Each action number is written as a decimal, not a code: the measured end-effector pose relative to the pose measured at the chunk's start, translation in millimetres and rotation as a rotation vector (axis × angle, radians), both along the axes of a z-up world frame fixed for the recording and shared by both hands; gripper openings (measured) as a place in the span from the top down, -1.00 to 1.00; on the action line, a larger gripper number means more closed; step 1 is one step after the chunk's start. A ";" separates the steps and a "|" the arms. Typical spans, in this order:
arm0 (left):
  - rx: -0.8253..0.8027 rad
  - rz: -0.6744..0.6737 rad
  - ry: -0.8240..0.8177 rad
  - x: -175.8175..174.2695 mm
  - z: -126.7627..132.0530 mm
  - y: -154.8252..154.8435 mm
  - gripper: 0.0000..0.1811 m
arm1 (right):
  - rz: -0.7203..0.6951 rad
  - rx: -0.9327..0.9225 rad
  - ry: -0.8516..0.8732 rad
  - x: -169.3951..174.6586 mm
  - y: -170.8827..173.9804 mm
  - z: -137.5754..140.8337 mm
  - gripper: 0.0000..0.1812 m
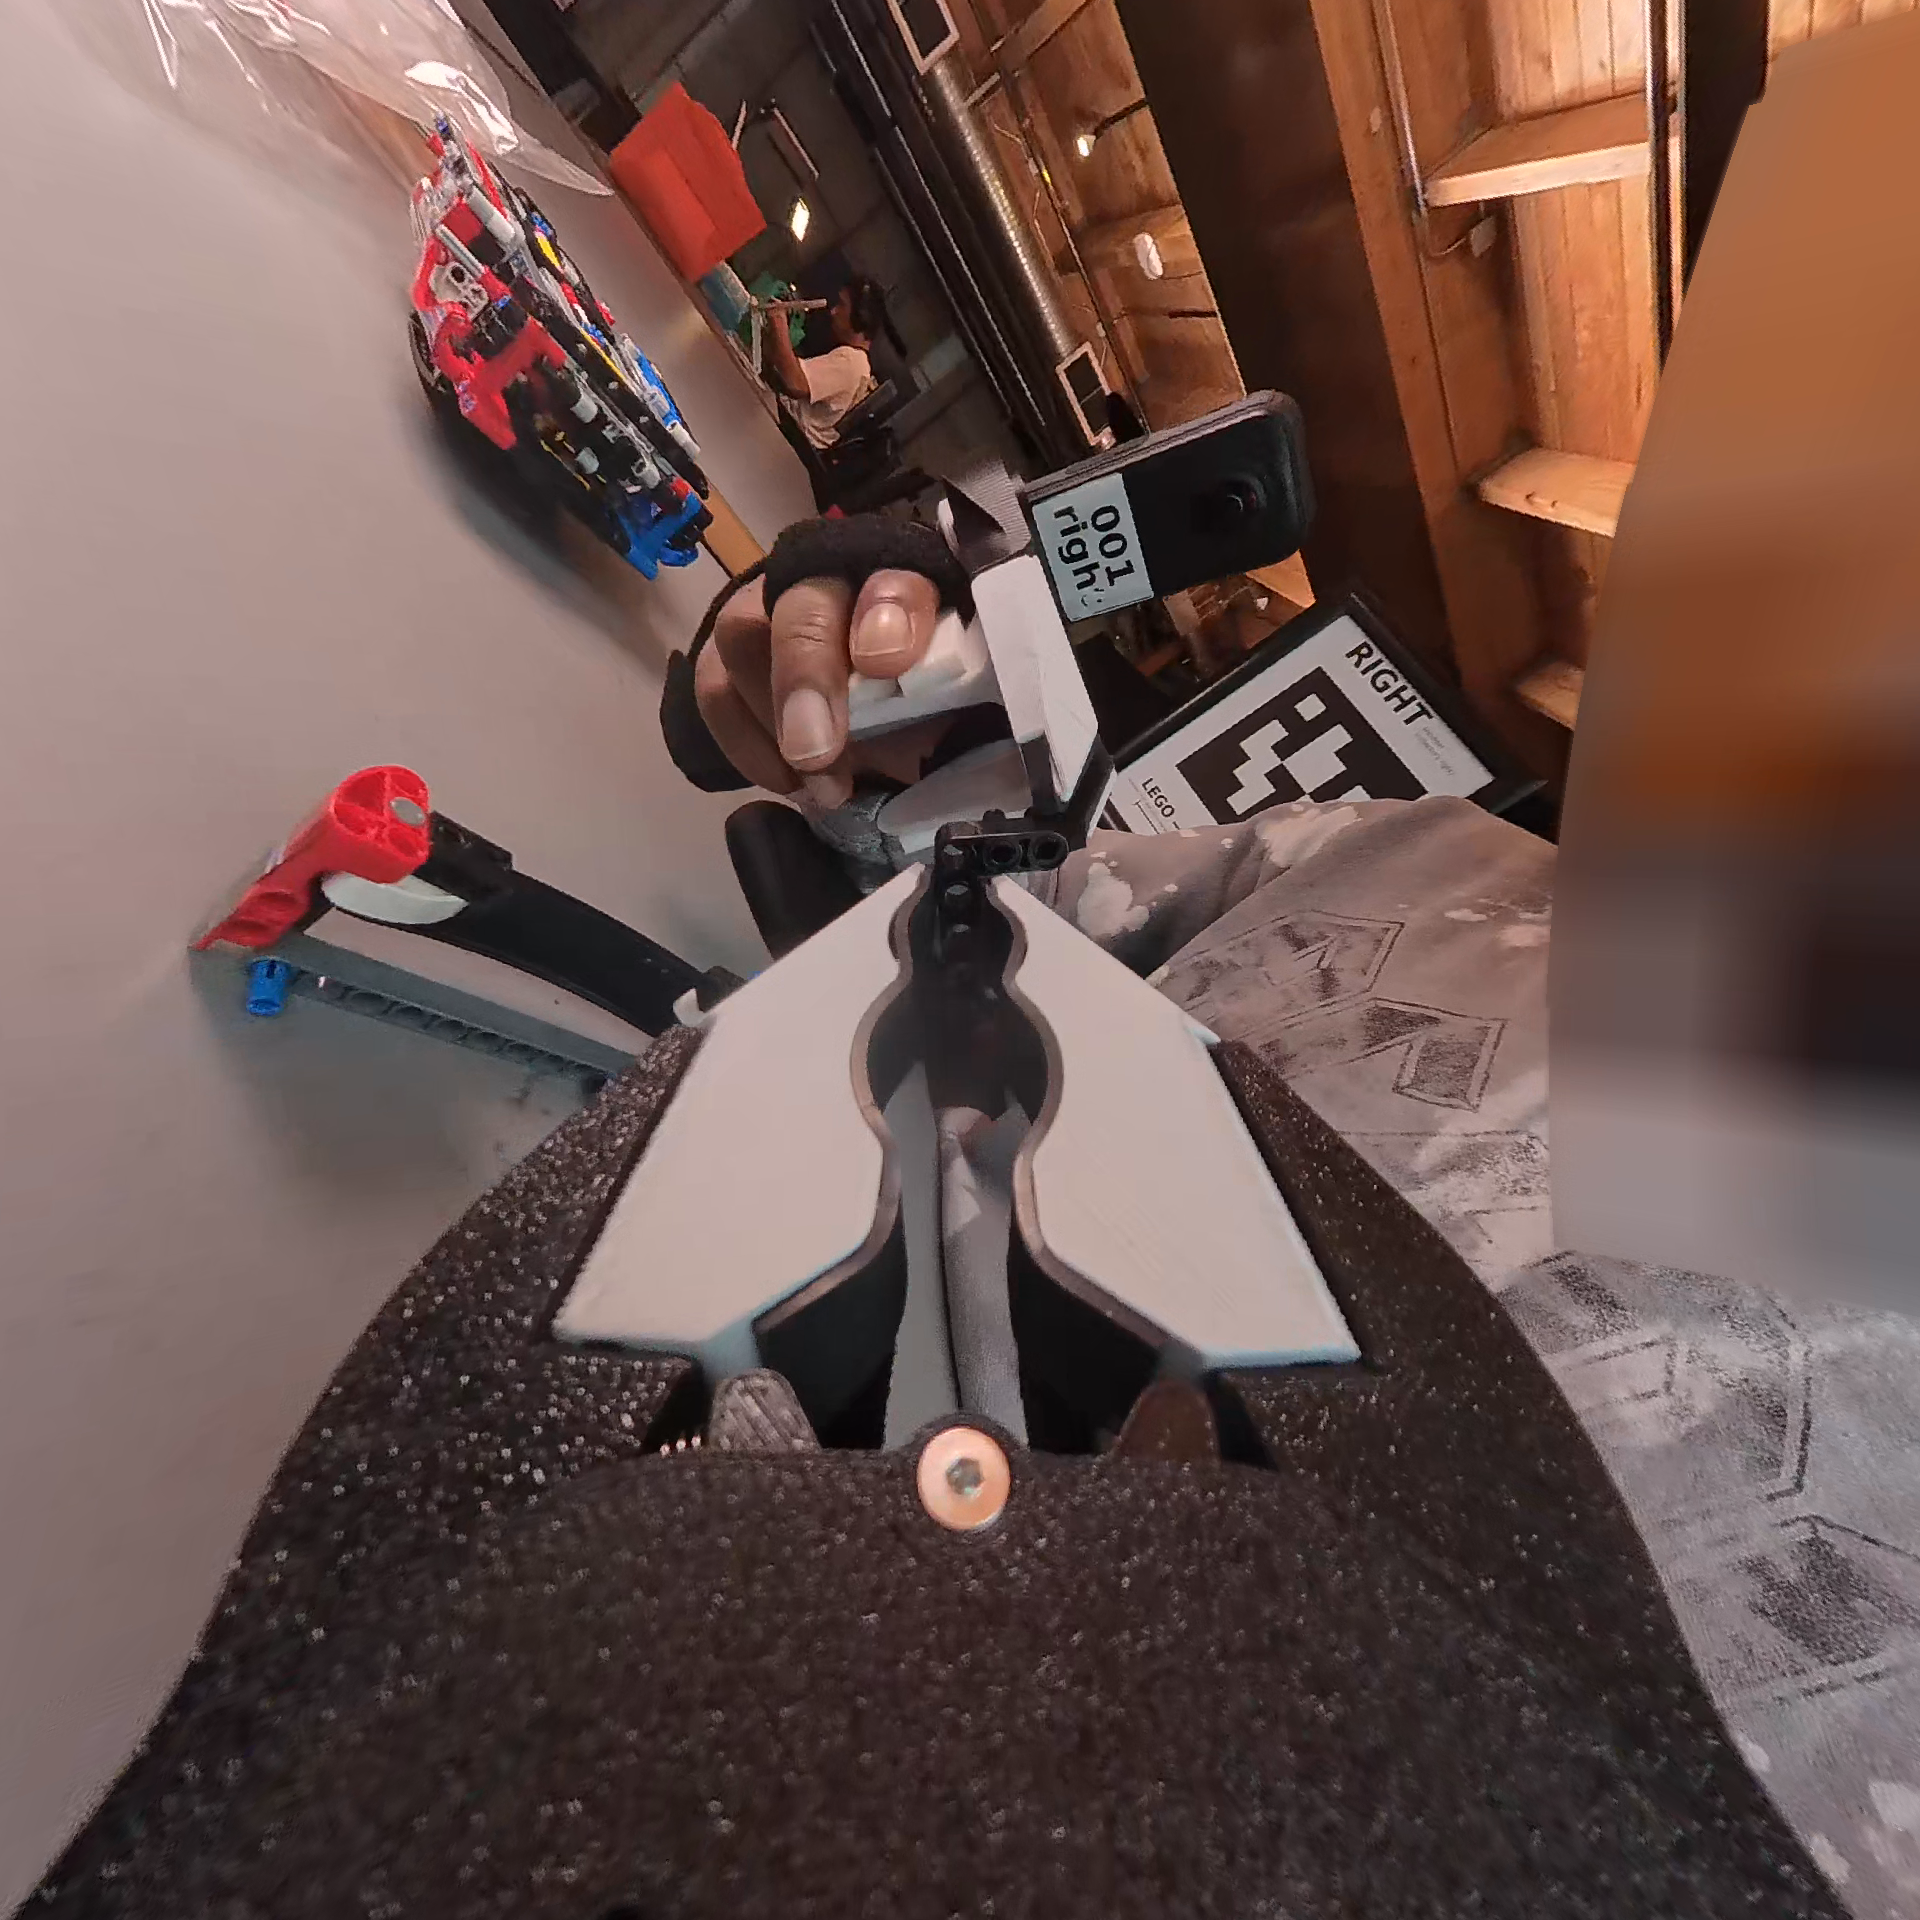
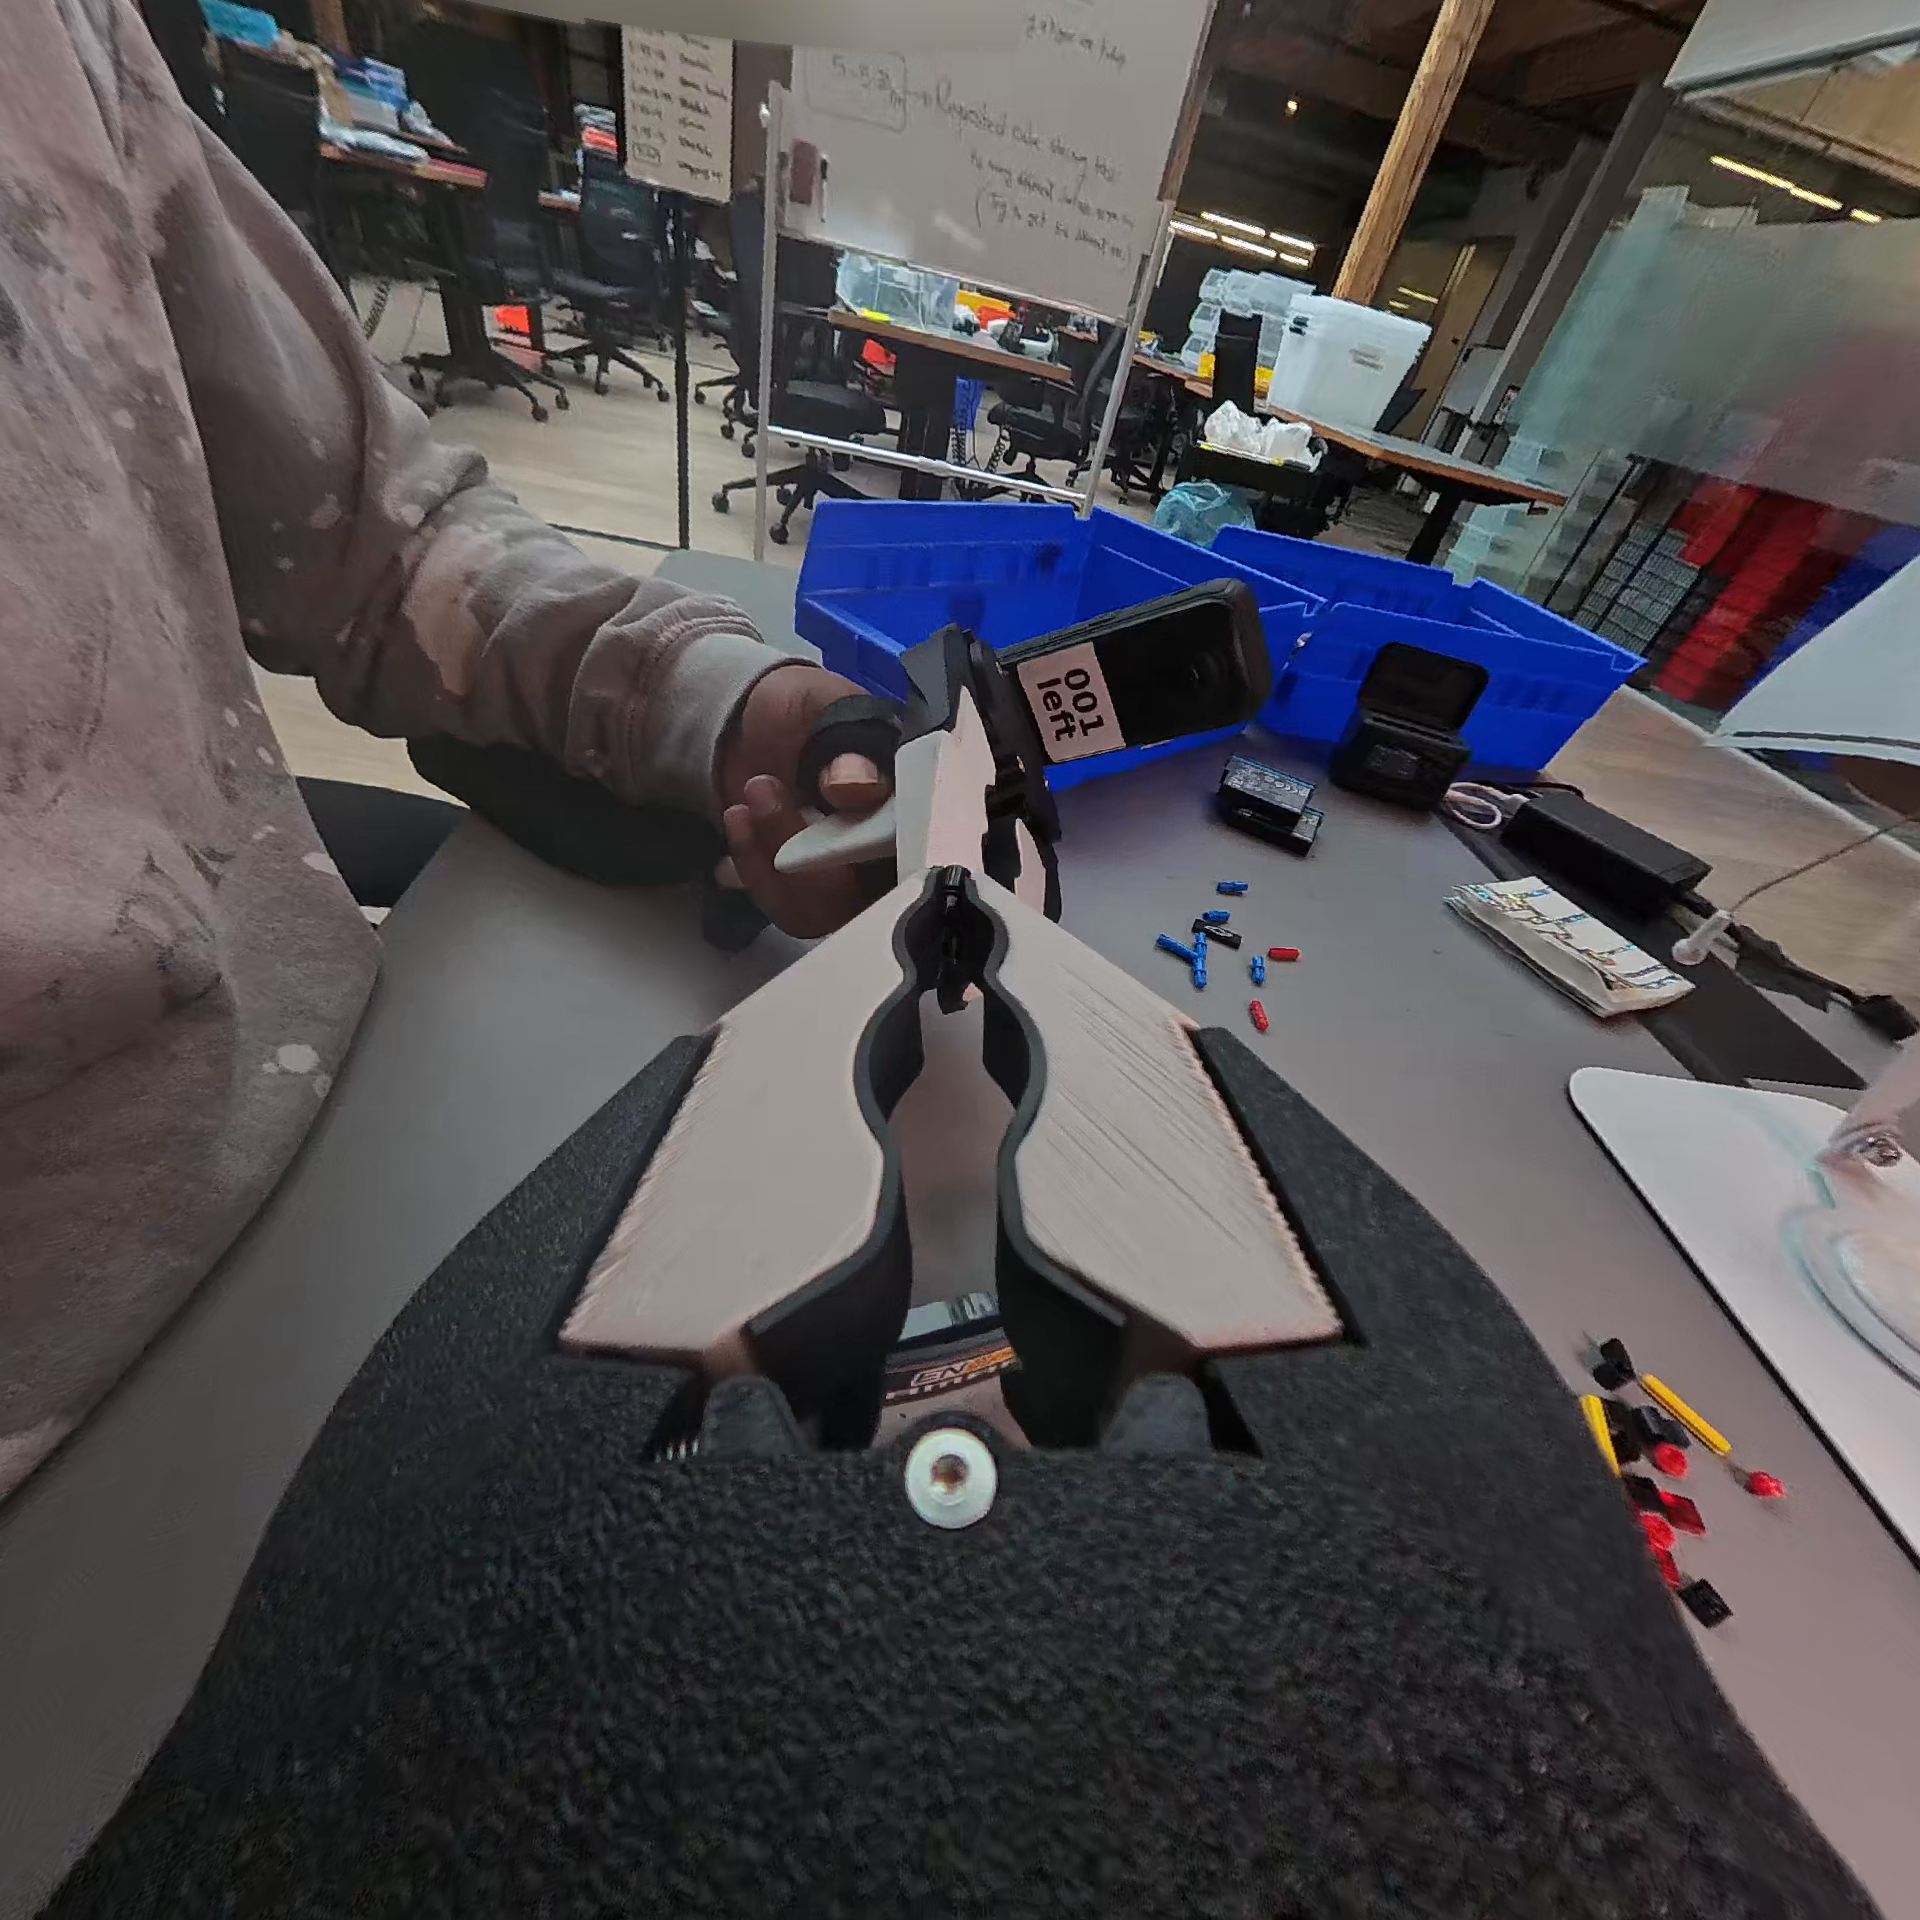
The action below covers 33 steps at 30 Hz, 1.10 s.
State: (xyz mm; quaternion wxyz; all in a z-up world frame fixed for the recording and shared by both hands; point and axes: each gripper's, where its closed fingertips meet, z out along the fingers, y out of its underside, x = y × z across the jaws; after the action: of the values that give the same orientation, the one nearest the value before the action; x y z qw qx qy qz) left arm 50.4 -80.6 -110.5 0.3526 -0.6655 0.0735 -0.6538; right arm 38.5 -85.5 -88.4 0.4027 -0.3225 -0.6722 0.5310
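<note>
In the left wrist view, the left gripper (image 1: pixel 951 894) is seen with its fingers pressed onto a black angled beam (image 1: pixel 982 864), pinched at the tips with its holed arm projecting beyond them. Just past the tips, the right gripper (image 1: pixel 997 717) is held by a hand (image 1: pixel 805 665). Off to the left of the fingers, a red, black and grey part assembly (image 1: pixel 416 914) lies on the counter (image 1: pixel 208 520), and farther out a red and blue brick model (image 1: pixel 540 364) is set.

In the right wrist view, the right gripper (image 2: pixel 951 904) is shown with its fingers closed on a small black piece (image 2: pixel 951 940), held near the tips. Right of the fingers, loose blue and red pins (image 2: pixel 1221 951) are scattered; blue bins (image 2: pixel 1143 582) stand beyond.

A slip is judged possible: each piece is gripped only at the very tips, so a twist or push between the two could rotate one out. Whether both grippers hold one piece or two is hard to tell, since the contact is hidden behind the fingers. A blurred patch covers the left wrist view's right side.
</note>
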 end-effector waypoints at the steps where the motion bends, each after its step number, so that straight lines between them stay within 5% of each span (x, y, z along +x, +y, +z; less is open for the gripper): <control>1: -0.006 -0.001 -0.007 -0.1 0.1 0.2 0.95 | -0.002 0.005 0.001 0.0 0.3 0.1 0.97; 6: -0.025 -0.001 -0.051 -0.1 2.6 0.9 0.94 | 0.003 -0.032 0.002 0.7 1.1 2.1 0.97; 9: -0.010 -0.027 -0.093 1.3 9.1 -3.0 0.95 | 0.021 -0.093 0.011 2.3 0.4 8.3 0.79; 17: 0.091 -0.177 -0.253 9.3 38.5 -25.6 0.95 | 0.241 -0.328 -0.019 21.2 -16.8 23.7 0.64; 23: 0.091 -0.343 -0.234 29.9 33.2 -48.1 0.94 | 0.339 -0.265 -0.061 23.9 -49.1 13.9 0.80; 28: 0.094 -0.063 -0.115 2.7 22.3 -8.5 0.73 | 0.145 -0.373 -0.092 8.5 -4.9 18.6 0.88; 31: 0.202 0.198 0.168 -27.7 7.1 15.8 0.68 | -0.158 -0.504 -0.163 -12.7 50.2 4.4 0.89; 33: 0.277 0.296 0.361 -33.4 1.4 23.3 0.67 | -0.233 -0.638 -0.241 -19.1 62.6 -9.7 0.89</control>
State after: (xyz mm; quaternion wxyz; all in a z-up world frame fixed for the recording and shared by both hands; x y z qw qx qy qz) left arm 17.0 -57.3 -109.1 0.5130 -0.7201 0.1258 -0.4499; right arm 19.5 -22.9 -98.1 0.2575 -0.5666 -0.4741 0.6229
